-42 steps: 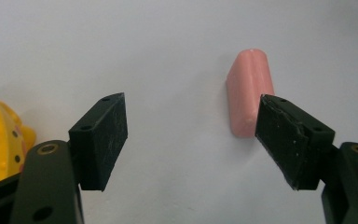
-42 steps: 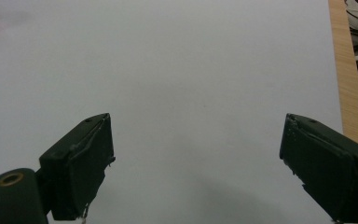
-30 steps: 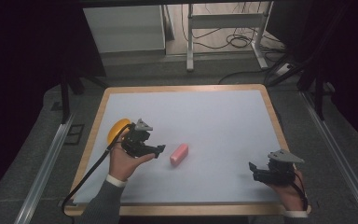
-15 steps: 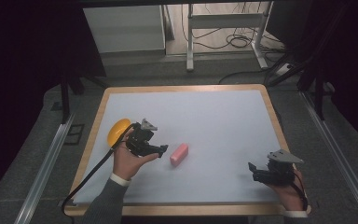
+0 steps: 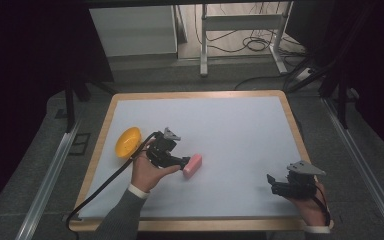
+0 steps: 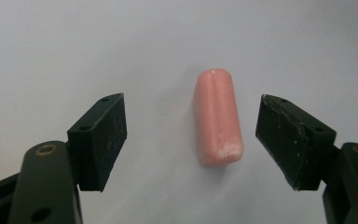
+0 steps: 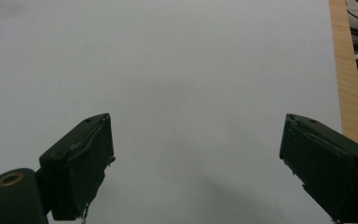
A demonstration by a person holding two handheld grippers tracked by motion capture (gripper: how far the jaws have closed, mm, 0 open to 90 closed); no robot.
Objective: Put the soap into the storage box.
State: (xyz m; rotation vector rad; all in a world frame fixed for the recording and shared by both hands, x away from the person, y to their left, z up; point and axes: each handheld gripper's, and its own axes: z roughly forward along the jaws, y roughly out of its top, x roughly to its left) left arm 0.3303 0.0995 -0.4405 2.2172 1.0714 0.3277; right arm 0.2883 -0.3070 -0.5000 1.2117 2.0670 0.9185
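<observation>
A small pink rounded block (image 5: 192,166) lies on the white table top, left of centre. My left gripper (image 5: 184,161) is open and right beside it, pointing at it from the left. In the left gripper view the pink block (image 6: 216,116) lies lengthwise between the two spread jaws, closer to the right one, and my left gripper (image 6: 192,137) touches nothing. My right gripper (image 5: 272,183) hovers open near the table's front right; in its own view my right gripper (image 7: 196,163) has only bare white surface between its jaws.
A yellow bowl (image 5: 128,141) sits at the left edge of the table (image 5: 240,125), just behind my left hand. The wooden rim (image 7: 347,84) runs close on the right of the right gripper. A black cable (image 5: 105,186) trails off the front left.
My left gripper has moved to the right, from beside the yellow bowl up to the pink block, so the block now lies between its jaws. The right gripper has stayed put.
</observation>
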